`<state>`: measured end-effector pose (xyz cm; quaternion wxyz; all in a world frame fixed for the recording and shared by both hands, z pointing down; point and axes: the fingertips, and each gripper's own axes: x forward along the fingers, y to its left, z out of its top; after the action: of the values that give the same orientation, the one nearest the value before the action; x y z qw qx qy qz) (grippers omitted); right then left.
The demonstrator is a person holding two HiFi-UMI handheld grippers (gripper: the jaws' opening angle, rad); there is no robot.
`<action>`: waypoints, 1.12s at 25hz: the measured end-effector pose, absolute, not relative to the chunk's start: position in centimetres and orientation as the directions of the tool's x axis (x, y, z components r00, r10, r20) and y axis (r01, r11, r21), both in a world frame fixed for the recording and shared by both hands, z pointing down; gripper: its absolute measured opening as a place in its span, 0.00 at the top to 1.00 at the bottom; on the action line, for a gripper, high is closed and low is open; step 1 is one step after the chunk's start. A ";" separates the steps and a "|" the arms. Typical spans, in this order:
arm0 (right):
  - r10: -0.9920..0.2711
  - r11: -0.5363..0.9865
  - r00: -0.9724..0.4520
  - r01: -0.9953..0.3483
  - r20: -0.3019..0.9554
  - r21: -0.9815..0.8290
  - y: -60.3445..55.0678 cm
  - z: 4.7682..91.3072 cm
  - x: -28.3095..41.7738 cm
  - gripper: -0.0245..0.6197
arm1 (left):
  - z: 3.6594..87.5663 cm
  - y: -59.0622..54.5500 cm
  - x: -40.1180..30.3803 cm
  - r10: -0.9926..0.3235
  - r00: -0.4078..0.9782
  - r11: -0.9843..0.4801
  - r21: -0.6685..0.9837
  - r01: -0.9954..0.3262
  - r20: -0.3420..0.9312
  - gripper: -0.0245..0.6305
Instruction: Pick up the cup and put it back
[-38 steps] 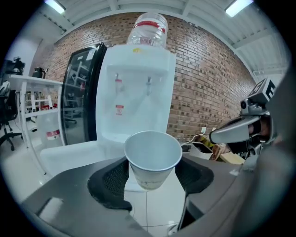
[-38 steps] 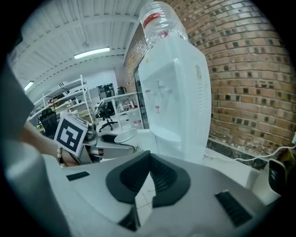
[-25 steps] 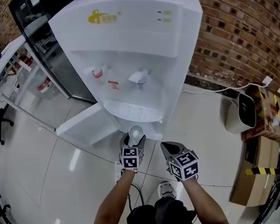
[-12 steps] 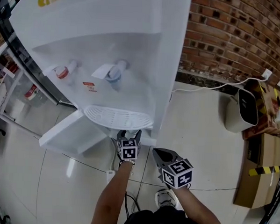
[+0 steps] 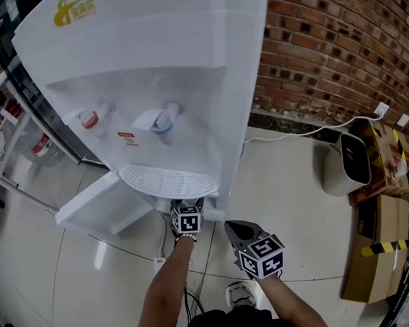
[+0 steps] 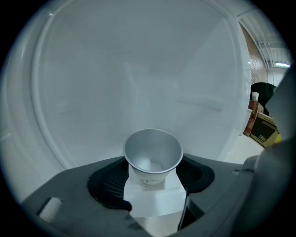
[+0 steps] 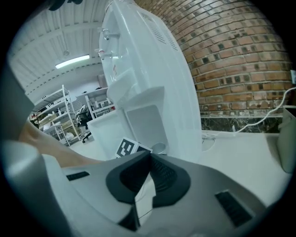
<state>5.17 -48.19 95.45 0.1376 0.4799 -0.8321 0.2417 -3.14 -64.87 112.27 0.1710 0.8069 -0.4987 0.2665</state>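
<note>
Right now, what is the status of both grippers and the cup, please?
Left gripper shut on cup, cup upright. Right gripper shut, empty. Water dispenser front close ahead of cup; drip tray over left gripper's tip.

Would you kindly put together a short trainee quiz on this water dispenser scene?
1. What does the left tool hold? A) a bottle B) a silver cup C) nothing
2. True or false: the jaws of the right tool stand wide apart.
3. Fill in: the wall behind the white water dispenser is built of ____.
Key: 1 B; 2 false; 3 brick.
</note>
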 end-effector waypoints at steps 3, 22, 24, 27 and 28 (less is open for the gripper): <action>-0.729 0.434 -0.510 -0.860 0.457 -0.268 -48.3 95.2 4.6 0.96 | 112.8 -64.6 -3.4 -0.702 0.358 -0.453 0.003 -0.892 0.616 0.46; -0.760 0.452 -0.514 -0.858 0.398 -0.245 -47.5 88.7 2.6 0.96 | 100.9 -53.2 -8.9 -0.808 0.396 -0.315 0.247 -0.916 0.436 0.22; -0.760 0.444 -0.508 -0.861 0.405 -0.246 -46.3 84.9 2.5 0.96 | 95.9 -50.8 -9.2 -0.812 0.397 -0.313 0.256 -0.915 0.427 0.22; -0.748 0.425 -0.485 -0.874 0.452 -0.236 -43.5 79.1 2.5 0.96 | 87.0 -47.1 -9.6 -0.810 0.408 -0.325 0.256 -0.910 0.422 0.22; -0.743 0.417 -0.482 -0.876 0.464 -0.243 -42.4 77.1 2.5 0.96 | 84.0 -45.9 -9.8 -0.808 0.411 -0.330 0.255 -0.909 0.421 0.22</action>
<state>2.47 -42.36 77.14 0.1436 0.4881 -0.8293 0.2312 -9.79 -45.89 83.98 0.2296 0.8080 -0.5314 0.1096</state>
